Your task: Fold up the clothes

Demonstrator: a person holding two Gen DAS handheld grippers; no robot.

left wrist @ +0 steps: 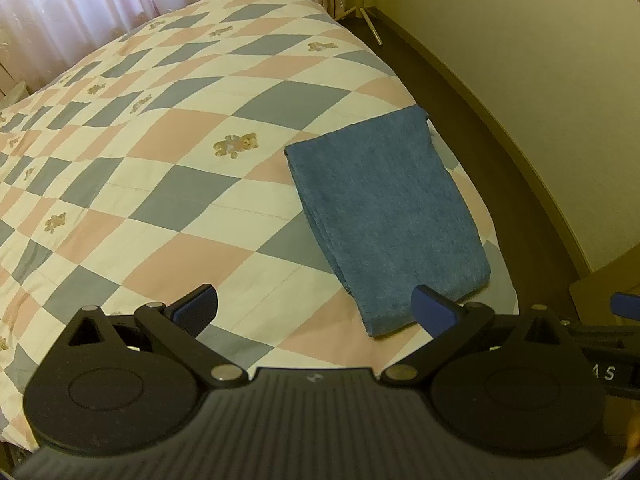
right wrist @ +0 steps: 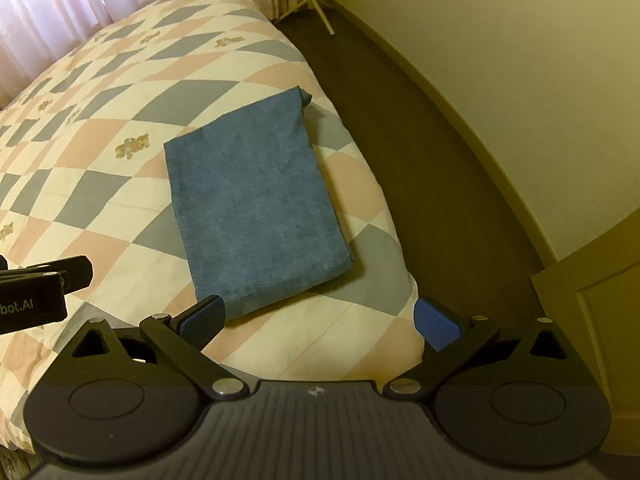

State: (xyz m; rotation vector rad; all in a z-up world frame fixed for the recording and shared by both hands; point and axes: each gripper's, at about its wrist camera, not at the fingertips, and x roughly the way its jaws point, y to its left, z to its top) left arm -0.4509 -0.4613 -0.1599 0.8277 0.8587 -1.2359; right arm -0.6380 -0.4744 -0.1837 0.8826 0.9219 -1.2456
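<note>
A blue cloth [left wrist: 386, 216] [right wrist: 256, 204] lies folded into a long rectangle near the right edge of the bed. My left gripper [left wrist: 316, 312] hovers above the quilt just short of the cloth's near end, open, with nothing between its blue pads. My right gripper [right wrist: 320, 322] is also open and empty, held over the bed's near corner in front of the cloth. The left gripper's body [right wrist: 44, 288] shows at the left edge of the right wrist view.
The bed carries a checked quilt [left wrist: 160, 160] in pink, grey and white with small bear prints. Dark floor [right wrist: 420, 152] runs along the bed's right side to a cream wall. Curtains [left wrist: 72, 4] hang at the back. A wooden door or cabinet [right wrist: 600, 320] stands at near right.
</note>
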